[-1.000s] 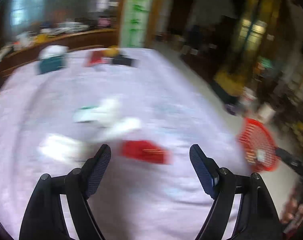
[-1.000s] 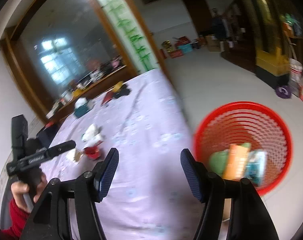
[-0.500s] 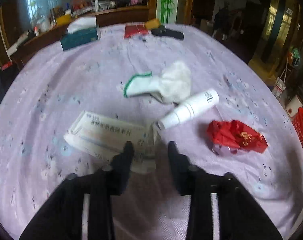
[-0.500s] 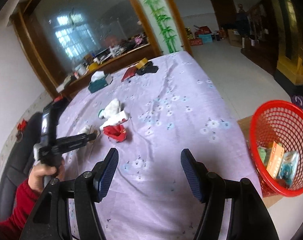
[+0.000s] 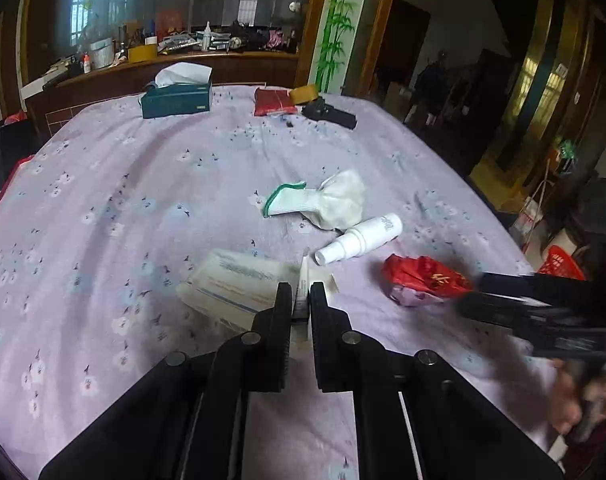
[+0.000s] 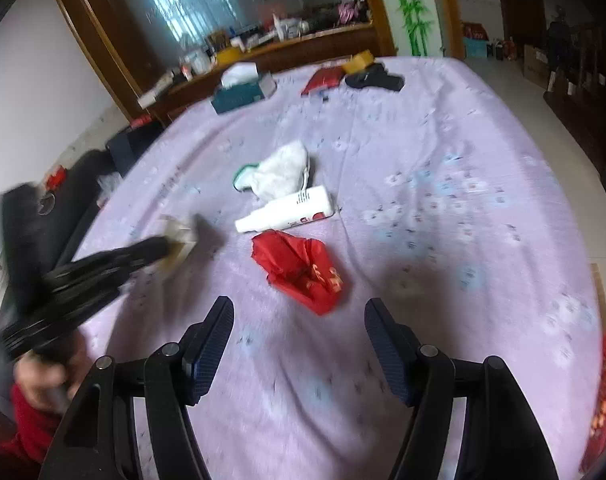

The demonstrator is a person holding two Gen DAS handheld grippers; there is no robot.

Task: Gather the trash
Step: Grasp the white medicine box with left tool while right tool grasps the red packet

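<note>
Wrapper (image 6: 299,270), red, lies just ahead between the right gripper's (image 6: 299,350) wide, opening jaws; left gripper (image 5: 301,300) pinches a packet's (image 5: 239,286) edge.

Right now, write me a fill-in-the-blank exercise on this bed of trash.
1. The left gripper is shut on the flap of the ____ box.
2. The right gripper stands open just short of the ____ wrapper.
3. The white bottle lies on its ____.

Missing words: white; red; side
</note>
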